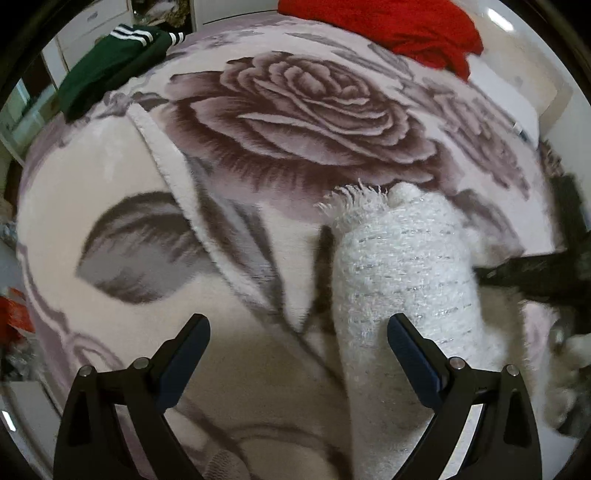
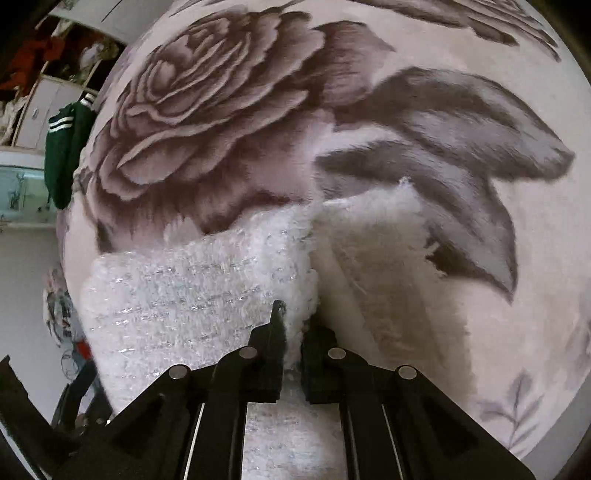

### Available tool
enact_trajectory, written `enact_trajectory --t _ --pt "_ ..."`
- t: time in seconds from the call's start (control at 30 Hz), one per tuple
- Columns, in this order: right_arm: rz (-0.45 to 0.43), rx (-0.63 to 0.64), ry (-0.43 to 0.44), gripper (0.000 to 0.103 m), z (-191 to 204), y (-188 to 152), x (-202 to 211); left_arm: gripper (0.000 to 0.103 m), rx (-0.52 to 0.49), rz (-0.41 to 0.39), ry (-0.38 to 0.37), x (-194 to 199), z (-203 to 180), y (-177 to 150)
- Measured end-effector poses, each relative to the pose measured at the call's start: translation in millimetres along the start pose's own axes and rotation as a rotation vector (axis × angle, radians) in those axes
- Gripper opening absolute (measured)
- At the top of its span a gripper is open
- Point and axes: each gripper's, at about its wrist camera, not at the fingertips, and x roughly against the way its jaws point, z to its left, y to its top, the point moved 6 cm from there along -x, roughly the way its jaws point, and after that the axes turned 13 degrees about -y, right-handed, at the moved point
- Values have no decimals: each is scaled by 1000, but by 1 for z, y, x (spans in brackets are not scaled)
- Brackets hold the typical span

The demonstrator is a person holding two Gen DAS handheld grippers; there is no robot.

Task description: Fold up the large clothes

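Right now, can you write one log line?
right gripper: shut on fuzzy white knitted garment | left gripper: open, empty | surface: pink rose-print blanket

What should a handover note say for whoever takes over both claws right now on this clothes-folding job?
Left claw: open, holding nothing, hovering over the rose-print blanket beside the white fuzzy garment.
Right claw: shut on an edge of the white fuzzy garment, which is partly lifted and bunched, not flat.
Waiting: a green striped garment and a red garment lie at the blanket's far edge, both unfolded.
Done: no finished fold is visible.
Left: probably spread the white garment, grip a second edge with the left claw and fold it, then handle the other two.
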Motion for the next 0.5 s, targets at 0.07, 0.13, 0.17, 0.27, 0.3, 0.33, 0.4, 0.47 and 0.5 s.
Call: enact_trajectory --t 0.07,0.13,0.17,0.27,0.3,0.33,0.4,0.47,0.5 --pt "29 -11 90 27 -3 -3 16 98 2 7 -5 6 9 -2" --pt "17 -42 181 62 -18 -8 36 98 20 14 -51 13 19 -9" --pt "1 -66 216 79 -34 -12 46 98 41 24 -84 15 23 -14" --pt "4 -127 250 79 -85 -24 49 98 134 52 -220 17 31 -33" --pt "22 -155 273 80 -102 -29 42 98 157 62 -257 16 31 -39" --pt "38 -178 296 80 -111 -35 41 98 181 73 -303 14 29 -44" --pt "105 -221 386 80 -130 -47 15 98 250 125 -450 -2 18 -56" --pt "194 -194 479 80 -127 -61 -19 98 310 163 -593 -22 4 -62" --pt "222 -169 498 80 -123 -66 -33 97 320 155 -634 -29 -2 -61"
